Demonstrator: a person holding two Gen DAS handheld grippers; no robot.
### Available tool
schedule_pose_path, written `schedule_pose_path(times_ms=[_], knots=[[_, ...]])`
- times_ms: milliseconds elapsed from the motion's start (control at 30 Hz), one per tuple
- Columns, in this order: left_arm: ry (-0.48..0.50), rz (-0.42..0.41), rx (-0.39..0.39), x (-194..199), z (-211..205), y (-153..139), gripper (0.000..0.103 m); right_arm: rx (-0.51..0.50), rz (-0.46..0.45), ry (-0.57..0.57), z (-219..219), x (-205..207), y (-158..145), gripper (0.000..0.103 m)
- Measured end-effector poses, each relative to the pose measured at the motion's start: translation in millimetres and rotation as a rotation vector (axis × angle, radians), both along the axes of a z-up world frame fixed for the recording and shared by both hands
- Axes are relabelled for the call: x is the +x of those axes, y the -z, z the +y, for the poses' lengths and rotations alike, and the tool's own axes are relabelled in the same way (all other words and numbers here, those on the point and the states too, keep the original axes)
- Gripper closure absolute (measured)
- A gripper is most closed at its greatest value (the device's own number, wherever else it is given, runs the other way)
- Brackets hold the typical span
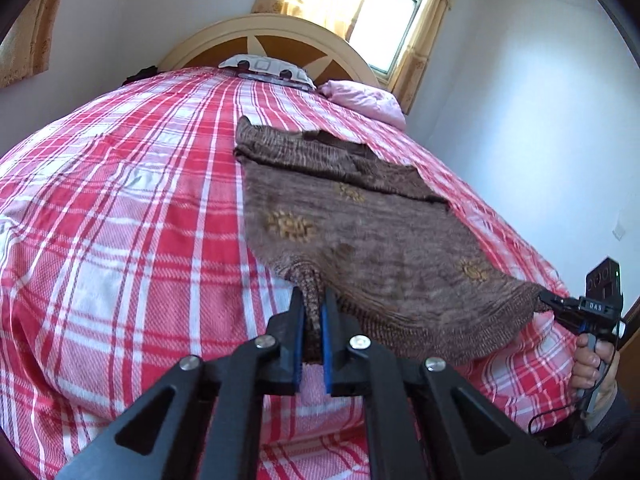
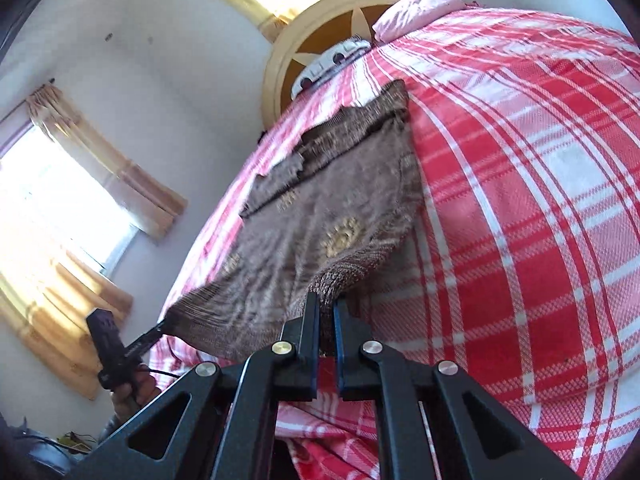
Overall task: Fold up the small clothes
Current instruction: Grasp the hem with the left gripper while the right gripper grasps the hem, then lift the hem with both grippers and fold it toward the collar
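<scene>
A small brown knitted sweater [image 1: 372,220] with tan flower patterns lies on the red and white plaid bed, its far part flat and its near hem lifted. My left gripper [image 1: 313,300] is shut on the hem's left corner. In the left wrist view my right gripper [image 1: 550,300] is shut on the hem's right corner, held by a hand. The right wrist view shows the sweater [image 2: 320,208] stretched between my right gripper [image 2: 326,304], shut on the hem, and my left gripper [image 2: 162,326] at lower left.
The plaid bedspread [image 1: 120,200] covers the bed. A patterned pillow [image 1: 266,66] and a pink pillow [image 1: 366,98] lie by the wooden headboard [image 1: 240,36]. A white wall [image 1: 540,120] runs along the bed's right side. Curtained windows [image 2: 60,200] are in view.
</scene>
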State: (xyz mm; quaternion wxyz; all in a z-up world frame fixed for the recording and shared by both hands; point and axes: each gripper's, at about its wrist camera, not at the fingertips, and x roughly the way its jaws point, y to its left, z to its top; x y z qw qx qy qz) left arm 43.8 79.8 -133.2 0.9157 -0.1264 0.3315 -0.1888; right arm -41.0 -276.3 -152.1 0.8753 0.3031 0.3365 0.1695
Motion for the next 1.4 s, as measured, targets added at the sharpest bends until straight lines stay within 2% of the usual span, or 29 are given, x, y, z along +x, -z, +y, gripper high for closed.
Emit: schedule_pose_path(times_ms=[267, 433, 667, 1200, 1400], knots=[[-0.019, -0.041, -0.049, 34.2, 7.0, -24.4, 0.096, 0.016, -0.068, 0.021, -6.1, 17.2, -28.6, 0.098], [-0.035, -0.034, -0.082, 65.2, 8.8, -34.6, 0.096, 0.030, -0.111, 0.043, -12.4, 43.6, -49.6, 0.098], [-0.055, -0.060, -0.099, 111.4, 6.5, -54.1, 0.096, 0.020, -0.119, 0.076, -21.5, 91.0, -66.4, 0.098], [-0.081, -0.012, -0.113, 222.1, -2.8, -57.4, 0.096, -0.023, -0.093, 0.100, -32.1, 207.2, -78.5, 0.098], [-0.096, 0.011, -0.095, 267.9, -3.8, -52.7, 0.096, -0.047, -0.078, 0.108, -36.0, 256.8, -81.5, 0.098]])
